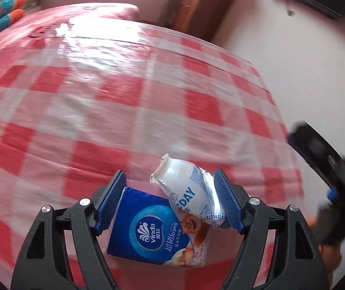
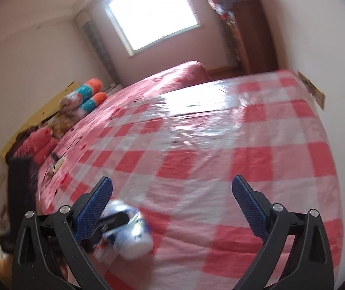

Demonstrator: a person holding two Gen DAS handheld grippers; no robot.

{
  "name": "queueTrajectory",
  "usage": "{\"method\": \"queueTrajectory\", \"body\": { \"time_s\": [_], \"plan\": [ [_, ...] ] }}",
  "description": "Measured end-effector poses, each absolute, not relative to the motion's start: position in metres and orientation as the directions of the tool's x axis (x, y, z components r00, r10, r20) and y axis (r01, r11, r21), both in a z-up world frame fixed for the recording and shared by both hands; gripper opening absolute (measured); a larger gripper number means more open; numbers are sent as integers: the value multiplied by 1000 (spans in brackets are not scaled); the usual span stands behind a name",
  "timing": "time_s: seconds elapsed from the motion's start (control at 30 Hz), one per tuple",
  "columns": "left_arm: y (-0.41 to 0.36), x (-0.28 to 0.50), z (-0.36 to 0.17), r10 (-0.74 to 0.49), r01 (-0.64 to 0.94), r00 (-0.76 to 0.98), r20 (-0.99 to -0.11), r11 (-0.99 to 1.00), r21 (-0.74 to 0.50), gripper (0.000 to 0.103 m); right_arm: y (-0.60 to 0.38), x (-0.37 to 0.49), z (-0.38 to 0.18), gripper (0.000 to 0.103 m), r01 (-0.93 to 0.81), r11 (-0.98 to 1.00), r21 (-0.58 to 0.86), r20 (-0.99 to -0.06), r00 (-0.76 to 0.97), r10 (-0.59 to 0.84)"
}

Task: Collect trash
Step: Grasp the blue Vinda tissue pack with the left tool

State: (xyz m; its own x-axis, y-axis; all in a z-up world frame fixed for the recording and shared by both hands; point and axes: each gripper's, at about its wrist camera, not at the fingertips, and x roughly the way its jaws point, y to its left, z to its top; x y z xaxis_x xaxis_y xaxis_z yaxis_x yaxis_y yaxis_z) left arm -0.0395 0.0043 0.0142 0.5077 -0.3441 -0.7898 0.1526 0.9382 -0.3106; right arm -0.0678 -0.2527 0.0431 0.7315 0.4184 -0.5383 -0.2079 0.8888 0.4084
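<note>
Left wrist view: left gripper (image 1: 170, 195) jaws pinch crushed bottle (image 1: 187, 186) and tissue pack (image 1: 148, 229); right gripper (image 2: 172, 207) jaws wide.

Left gripper (image 1: 170, 200): pitched steeply down, blue ribbed pads (image 1: 228, 205) pressing on a blue tissue pack (image 1: 145, 227) and a crushed white bottle (image 1: 187, 188) together. Right gripper (image 2: 172, 210): tilted moderately down, jaws spread wide, nothing between the pads (image 2: 248, 205).

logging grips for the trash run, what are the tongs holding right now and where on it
Left tongs: blue Vinda tissue pack and crushed white plastic bottle squeezed together, pads on the pack's edge and the bottle's lower side. Right tongs: nothing held.
</note>
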Motion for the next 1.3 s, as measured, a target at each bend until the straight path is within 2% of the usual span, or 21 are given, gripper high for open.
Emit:
{"method": "queueTrajectory", "body": {
  "time_s": [0.1, 0.2, 0.27, 0.57, 0.77, 1.0, 1.13, 1.3],
  "plan": [
    [4, -49, 20, -360, 187, 508, -783, 933, -308, 75, -270, -63, 37, 98, -165, 881, 444, -550, 726, 413],
    [11, -66, 36, -362, 236, 552, -751, 932, -276, 80, -274, -61, 33, 98, -171, 862, 478, -557, 700, 448],
    [13, -77, 42, -370, 270, 559, -742, 928, -259, 83, -269, -62, 31, 98, -197, 856, 478, -560, 682, 470],
    [1, -94, 27, -298, 346, 528, -795, 931, -118, 84, -223, -70, 32, 98, -393, 809, 436, -585, 559, 587],
    [-2, -90, 15, -250, 337, 527, -812, 939, -71, 84, -204, -72, 25, 98, -446, 791, 420, -629, 486, 607],
    [0, -86, 6, -243, 311, 529, -813, 947, -81, 84, -194, -74, 20, 98, -465, 786, 407, -654, 453, 606],
    [-1, -85, 5, -240, 304, 539, -807, 949, -79, 83, -192, -72, 16, 98, -463, 787, 408, -665, 440, 604],
    [4, -87, 6, -235, 282, 560, -794, 956, -83, 74, -188, -70, 14, 98, -467, 788, 401, -672, 435, 599]
  ]
}}
